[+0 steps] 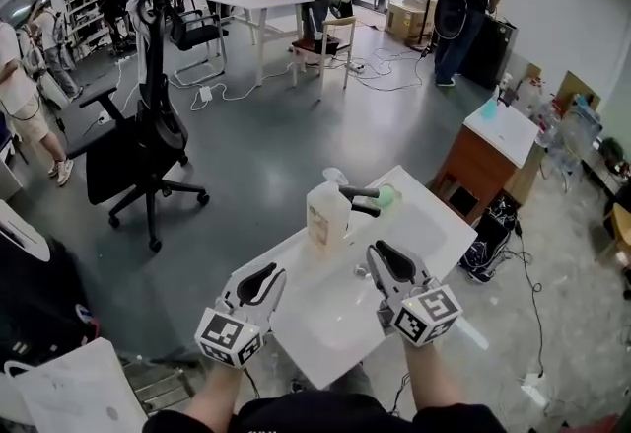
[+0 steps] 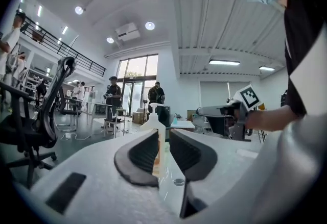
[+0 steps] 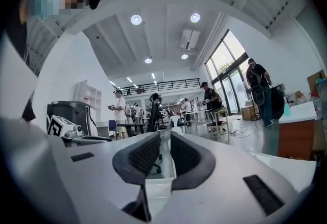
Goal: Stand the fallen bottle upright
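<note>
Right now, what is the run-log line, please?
clear plastic pump bottle: upright on white table | left hand-held gripper: empty | right hand-held gripper: empty

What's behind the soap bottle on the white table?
Two dark handles and something green lie on the table just behind the bottle. The bottle covers their near ends, so I can't tell what tool they belong to.

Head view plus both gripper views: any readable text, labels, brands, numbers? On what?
Readable text: none in any view.
Pump bottle: front label, too blurred to read.
Left gripper and right gripper: black-and-white square markers only, no letters or digits.
Background boxes and shelves: too small to tell.
</note>
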Available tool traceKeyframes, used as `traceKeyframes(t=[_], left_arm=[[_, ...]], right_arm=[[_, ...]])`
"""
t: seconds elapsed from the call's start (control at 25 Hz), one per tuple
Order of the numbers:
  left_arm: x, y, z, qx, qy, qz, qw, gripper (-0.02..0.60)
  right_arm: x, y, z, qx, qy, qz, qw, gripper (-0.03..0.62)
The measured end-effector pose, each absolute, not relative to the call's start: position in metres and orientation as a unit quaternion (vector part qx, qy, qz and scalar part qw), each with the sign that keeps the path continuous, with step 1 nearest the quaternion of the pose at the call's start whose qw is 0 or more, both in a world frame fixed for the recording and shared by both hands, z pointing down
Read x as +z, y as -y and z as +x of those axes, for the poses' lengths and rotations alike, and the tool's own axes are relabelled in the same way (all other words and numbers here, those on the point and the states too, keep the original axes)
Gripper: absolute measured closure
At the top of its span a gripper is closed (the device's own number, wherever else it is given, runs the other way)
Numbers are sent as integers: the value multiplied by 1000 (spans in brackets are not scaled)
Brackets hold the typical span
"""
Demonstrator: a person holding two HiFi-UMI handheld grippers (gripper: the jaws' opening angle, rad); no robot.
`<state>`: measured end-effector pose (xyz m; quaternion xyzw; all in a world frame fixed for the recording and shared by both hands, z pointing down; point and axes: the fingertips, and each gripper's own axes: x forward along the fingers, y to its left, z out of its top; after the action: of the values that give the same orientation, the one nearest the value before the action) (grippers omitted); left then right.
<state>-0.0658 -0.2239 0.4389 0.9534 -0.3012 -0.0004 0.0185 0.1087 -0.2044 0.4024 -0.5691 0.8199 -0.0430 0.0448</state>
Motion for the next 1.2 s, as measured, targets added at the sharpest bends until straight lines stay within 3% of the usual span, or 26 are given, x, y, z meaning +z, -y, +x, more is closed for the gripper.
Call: traceKeyframes(t=[0.08, 0.16, 1.2], left_arm=[[438, 214, -70, 0, 294, 956, 6, 523], [438, 205, -74, -1, 289, 957, 3, 538], [476, 144, -103, 1, 264, 962, 64, 561]], right_arm=[[406, 193, 107, -47, -812, -579, 55, 576], [411, 182, 103, -49, -810, -582, 58, 592], [484, 108, 56, -148, -793, -591, 9, 594]])
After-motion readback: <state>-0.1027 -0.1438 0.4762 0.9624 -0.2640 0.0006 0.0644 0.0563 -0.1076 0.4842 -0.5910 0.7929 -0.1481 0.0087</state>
